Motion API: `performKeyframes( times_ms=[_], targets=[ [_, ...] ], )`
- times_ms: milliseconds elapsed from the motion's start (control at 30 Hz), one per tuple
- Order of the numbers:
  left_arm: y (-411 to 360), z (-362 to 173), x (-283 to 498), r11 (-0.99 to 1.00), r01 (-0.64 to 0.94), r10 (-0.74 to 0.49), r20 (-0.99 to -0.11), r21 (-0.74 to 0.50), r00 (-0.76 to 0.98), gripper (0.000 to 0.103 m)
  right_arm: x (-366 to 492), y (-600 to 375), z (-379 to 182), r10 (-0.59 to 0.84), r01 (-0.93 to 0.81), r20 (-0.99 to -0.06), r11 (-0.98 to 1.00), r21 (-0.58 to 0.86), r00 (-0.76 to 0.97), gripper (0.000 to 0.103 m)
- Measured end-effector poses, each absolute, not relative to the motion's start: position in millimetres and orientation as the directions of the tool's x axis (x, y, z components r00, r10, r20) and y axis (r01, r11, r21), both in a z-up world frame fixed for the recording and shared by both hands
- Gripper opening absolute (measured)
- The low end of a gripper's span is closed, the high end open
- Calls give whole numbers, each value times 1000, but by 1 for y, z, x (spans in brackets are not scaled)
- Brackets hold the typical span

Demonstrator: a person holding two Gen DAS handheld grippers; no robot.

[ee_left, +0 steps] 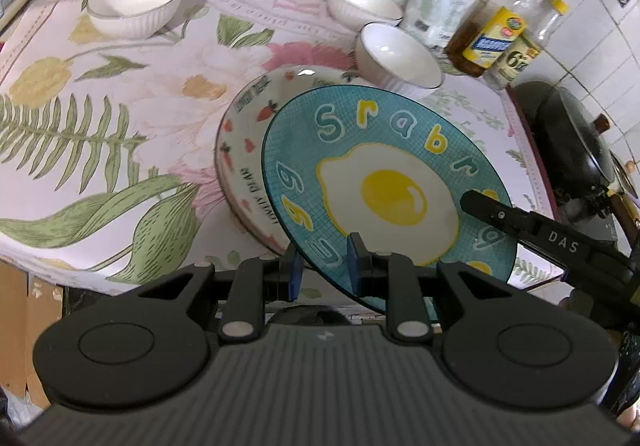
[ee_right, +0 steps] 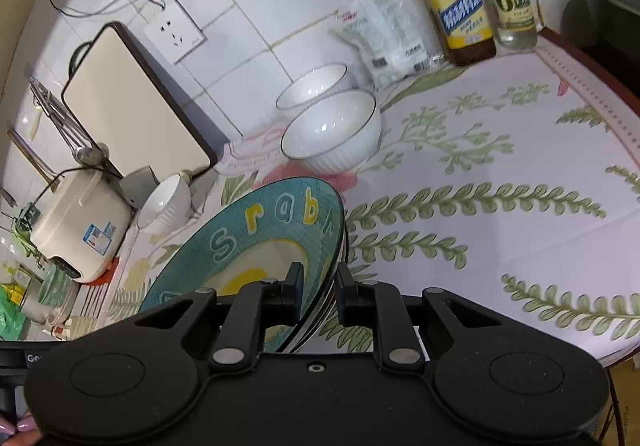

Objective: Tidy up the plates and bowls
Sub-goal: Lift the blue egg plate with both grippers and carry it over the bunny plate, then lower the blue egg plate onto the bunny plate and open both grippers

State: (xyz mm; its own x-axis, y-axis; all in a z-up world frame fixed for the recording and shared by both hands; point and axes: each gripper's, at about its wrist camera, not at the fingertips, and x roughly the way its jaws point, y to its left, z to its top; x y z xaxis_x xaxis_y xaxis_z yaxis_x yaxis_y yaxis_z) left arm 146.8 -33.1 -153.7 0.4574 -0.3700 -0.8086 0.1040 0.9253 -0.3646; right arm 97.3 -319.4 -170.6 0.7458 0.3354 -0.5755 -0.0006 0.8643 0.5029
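While both grippers clamp its rim, the teal plate (ee_left: 384, 182) hangs tilted above the flowered tablecloth (ee_left: 120, 118).
Glossy round ceramic with a fried-egg motif and coloured letters; left gripper (ee_left: 322, 266) and right gripper (ee_right: 318, 286) each pinch its edge, jaws nearly closed. Beneath it lies a cream strawberry-print plate (ee_left: 244, 134); three white ribbed bowls (ee_left: 136, 2) stand beyond.

Bare tablecloth (ee_right: 500, 174) lies open right of 2 bowls (ee_right: 332, 134) and bottles (ee_right: 460, 6).
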Motion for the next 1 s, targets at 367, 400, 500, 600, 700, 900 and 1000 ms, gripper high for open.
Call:
performKeyframes(
  times_ms=[367, 400, 500, 600, 700, 900, 1000],
  targets=[
    [-17, -168, 154, 930, 56, -349, -825, -364, 445, 21, 114, -299, -181, 350, -14, -620, 877, 480, 702, 20],
    [-15, -168, 155, 930, 51, -348, -826, -365, 443, 21, 116, -298, -181, 348, -16, -624, 881, 473, 699, 20],
    [-12, -171, 158, 927, 39, -352, -826, -374, 440, 21, 120, -294, -180, 345, -24, -632, 888, 459, 694, 20],
    [-10, -172, 160, 926, 30, -352, -827, -377, 438, 21, 124, -291, -179, 340, -26, -642, 894, 446, 688, 20],
    [-9, -174, 160, 926, 24, -349, -828, -378, 440, 21, 127, -286, -179, 323, -29, -657, 909, 416, 681, 20],
    [-10, -172, 162, 925, 19, -347, -827, -378, 442, 21, 132, -276, -175, 278, -41, -685, 940, 340, 673, 20],
    [-11, -173, 161, 925, 17, -348, -826, -381, 444, 21, 133, -272, -173, 258, -46, -693, 950, 308, 673, 21]
  ],
)
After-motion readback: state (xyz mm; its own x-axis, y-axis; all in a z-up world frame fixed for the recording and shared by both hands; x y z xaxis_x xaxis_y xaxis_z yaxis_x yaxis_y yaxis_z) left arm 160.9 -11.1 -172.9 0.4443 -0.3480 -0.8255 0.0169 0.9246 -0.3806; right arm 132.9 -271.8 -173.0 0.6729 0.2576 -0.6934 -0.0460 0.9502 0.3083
